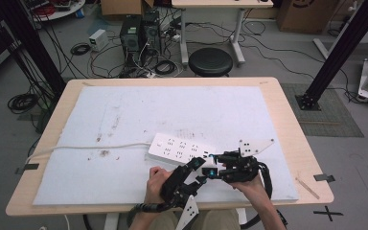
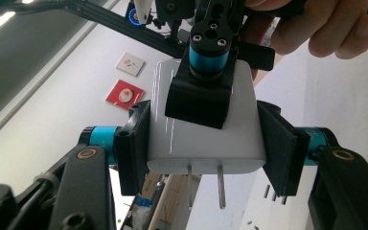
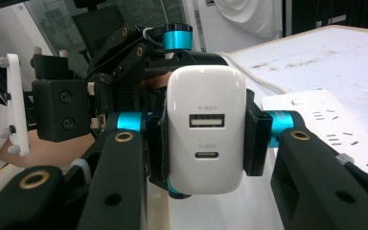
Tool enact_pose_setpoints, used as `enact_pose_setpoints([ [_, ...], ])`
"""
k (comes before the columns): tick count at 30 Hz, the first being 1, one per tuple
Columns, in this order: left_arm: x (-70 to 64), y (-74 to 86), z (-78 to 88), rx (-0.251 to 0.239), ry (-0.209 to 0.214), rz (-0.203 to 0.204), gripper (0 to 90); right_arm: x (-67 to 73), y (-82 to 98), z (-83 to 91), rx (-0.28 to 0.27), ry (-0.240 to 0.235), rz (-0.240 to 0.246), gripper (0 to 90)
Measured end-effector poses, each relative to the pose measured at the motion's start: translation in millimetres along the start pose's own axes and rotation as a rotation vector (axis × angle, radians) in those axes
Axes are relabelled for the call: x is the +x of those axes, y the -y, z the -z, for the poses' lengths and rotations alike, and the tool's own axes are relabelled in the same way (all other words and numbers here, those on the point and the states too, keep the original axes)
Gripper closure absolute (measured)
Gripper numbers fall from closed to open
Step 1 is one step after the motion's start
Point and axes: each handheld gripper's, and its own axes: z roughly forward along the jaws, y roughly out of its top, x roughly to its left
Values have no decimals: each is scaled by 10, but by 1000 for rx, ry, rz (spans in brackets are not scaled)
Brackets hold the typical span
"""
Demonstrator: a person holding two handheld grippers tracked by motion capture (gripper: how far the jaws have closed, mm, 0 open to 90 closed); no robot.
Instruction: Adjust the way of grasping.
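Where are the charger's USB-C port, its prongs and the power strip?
USB-C port (image 3: pixel 206 155), right gripper view: middle of the lower slot on the charger's face.
Prongs (image 2: pixel 221 188), left gripper view: shaft of the longer metal blade.
Power strip (image 1: pixel 172 146), high view: white top face, left half.

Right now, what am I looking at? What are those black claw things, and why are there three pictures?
A person sits at a table holding a black claw tool in each hand. These are the left gripper and the right gripper. One picture comes from a camera above the table. The other two come from little cameras riding on each claw. Both claws pinch the same white charger at once. You can see its two metal prongs from one side and its plug holes from the other. A white power strip lies on the table's white mat.
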Motion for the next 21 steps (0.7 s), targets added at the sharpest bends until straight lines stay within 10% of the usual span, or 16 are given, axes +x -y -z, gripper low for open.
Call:
enact_pose_setpoints([
  [21, 40, 20, -20, 6, 28, 59, 401, -5, -3, -7, -3, 20, -21, 631],
])
